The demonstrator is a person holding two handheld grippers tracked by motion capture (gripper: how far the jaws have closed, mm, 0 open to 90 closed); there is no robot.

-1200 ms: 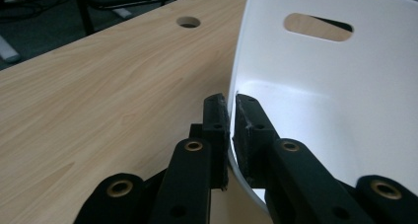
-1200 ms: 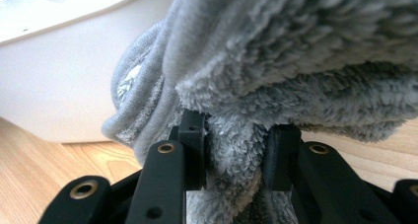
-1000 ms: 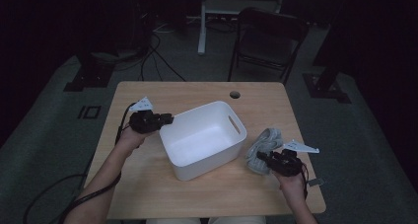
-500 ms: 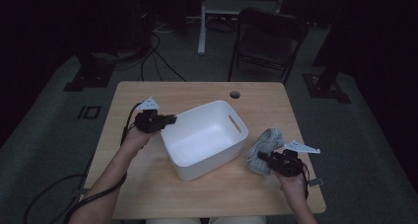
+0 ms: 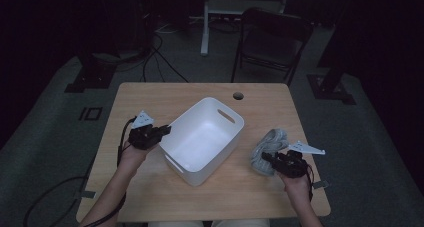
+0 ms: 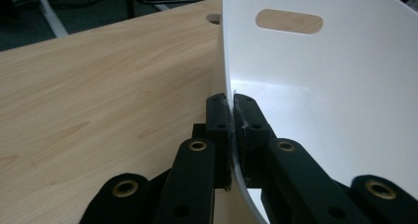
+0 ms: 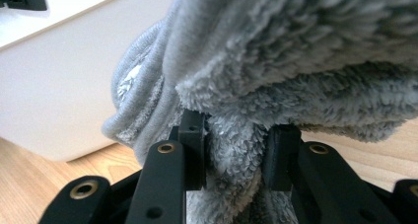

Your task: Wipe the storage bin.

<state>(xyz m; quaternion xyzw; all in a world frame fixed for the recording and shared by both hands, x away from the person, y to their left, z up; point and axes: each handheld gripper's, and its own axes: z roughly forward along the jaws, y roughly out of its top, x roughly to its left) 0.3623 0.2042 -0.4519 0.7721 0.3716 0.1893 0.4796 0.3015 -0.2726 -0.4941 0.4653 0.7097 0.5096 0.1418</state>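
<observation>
Since a second ago, the left gripper (image 5: 162, 131) has slid in and pinched its jaws onto the rim of the white bin (image 5: 202, 137). The right gripper (image 5: 267, 158) clamps a fold of the grey towel (image 5: 267, 146), which lies bunched ahead of it, just beside the bin wall. From that gripper the bin lies toward the left hand, its length running diagonally across the wooden table (image 5: 150, 97); dark room beyond.

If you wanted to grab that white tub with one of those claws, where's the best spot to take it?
By its thin wall at the rim. The tub is open-topped and too wide to span, so one jaw goes inside and one outside, coming in from the side. The left claw does just that, shut on the rim away from the handle slot.
</observation>
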